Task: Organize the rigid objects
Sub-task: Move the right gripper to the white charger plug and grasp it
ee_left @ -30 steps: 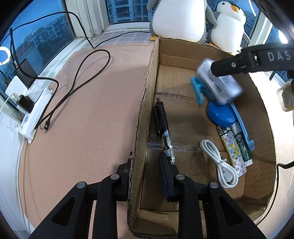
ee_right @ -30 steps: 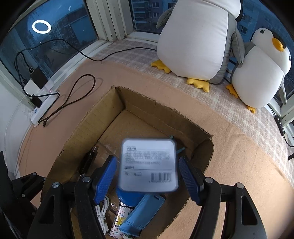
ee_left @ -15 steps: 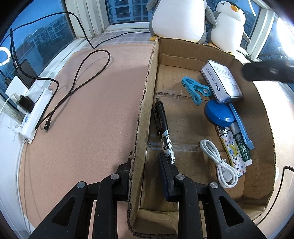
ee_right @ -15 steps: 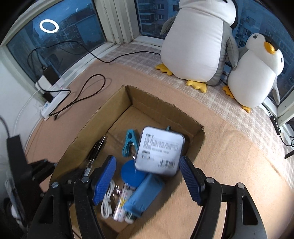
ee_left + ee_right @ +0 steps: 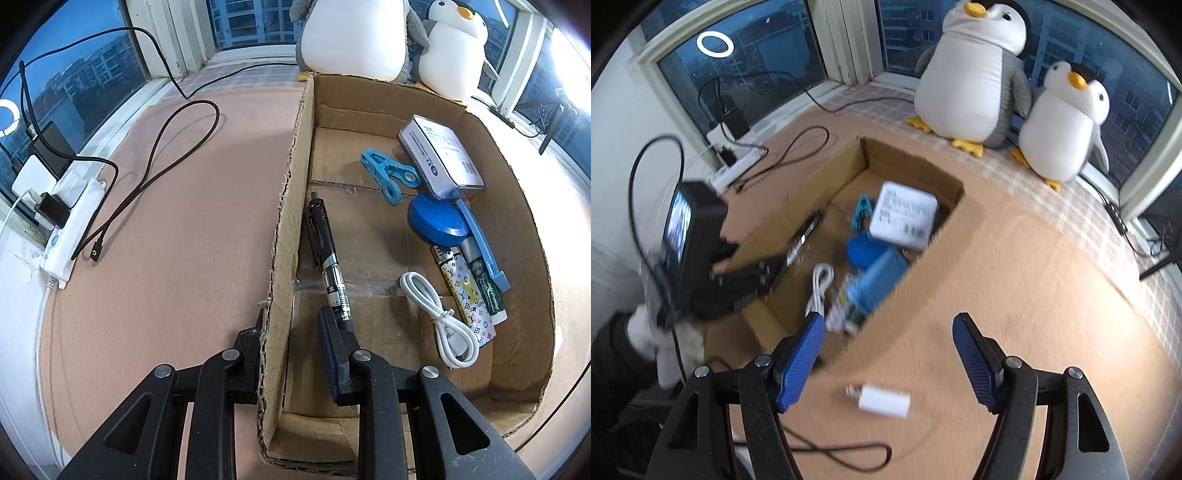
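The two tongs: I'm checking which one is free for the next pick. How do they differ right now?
The left tongs are shut on the cardboard box wall; the right tongs stand open and empty. The left sits at the box; the right hangs over the mat near a white charger plug. Both point steeply downward.

free: box floor left-centre, mat right | blocked: pen, clip, case

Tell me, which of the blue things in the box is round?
The blue disc, a flat lid-like puck mid-box. The blue clip beside it is forked and long, and the pale blue strip is a straight bar.
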A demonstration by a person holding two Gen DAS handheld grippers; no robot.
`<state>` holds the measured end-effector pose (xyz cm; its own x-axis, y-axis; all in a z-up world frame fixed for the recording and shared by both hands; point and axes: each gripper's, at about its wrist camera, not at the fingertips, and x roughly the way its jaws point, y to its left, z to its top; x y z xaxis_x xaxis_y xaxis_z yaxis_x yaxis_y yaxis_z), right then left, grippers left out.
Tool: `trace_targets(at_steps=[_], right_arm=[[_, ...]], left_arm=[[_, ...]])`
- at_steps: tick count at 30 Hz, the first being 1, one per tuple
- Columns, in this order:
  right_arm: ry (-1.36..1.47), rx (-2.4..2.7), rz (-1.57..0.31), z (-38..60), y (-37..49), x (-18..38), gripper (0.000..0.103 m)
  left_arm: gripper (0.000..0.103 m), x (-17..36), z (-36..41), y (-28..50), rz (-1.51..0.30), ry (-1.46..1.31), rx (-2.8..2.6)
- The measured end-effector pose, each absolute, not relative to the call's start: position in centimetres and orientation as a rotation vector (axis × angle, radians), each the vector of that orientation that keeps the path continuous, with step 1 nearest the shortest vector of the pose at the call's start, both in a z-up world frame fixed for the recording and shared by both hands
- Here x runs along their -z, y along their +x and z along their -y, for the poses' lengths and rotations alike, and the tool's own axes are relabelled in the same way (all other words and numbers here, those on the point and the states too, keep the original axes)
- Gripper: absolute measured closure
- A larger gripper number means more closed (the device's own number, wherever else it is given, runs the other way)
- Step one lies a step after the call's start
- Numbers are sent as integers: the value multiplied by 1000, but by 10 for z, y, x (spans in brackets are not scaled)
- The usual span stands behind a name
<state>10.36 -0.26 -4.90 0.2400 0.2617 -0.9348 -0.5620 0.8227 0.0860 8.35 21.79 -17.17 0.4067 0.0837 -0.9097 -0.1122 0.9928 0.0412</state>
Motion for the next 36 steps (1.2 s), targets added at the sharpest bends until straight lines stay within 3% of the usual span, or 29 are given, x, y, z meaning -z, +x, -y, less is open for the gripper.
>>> trace_targets(at_steps=[13,21,36], right_arm=[[-331,-575,-1315,33,70,95,35],[-497,-607,-1330,12,53,118,35],[-569,-562,-1359,-5,69,157,35]], left_arm=[[78,170,-215,82,-1149,-17,-124],[78,170,-214,81,-1148,-18,-123],[78,170,-216,82,-1149,-25,-121]])
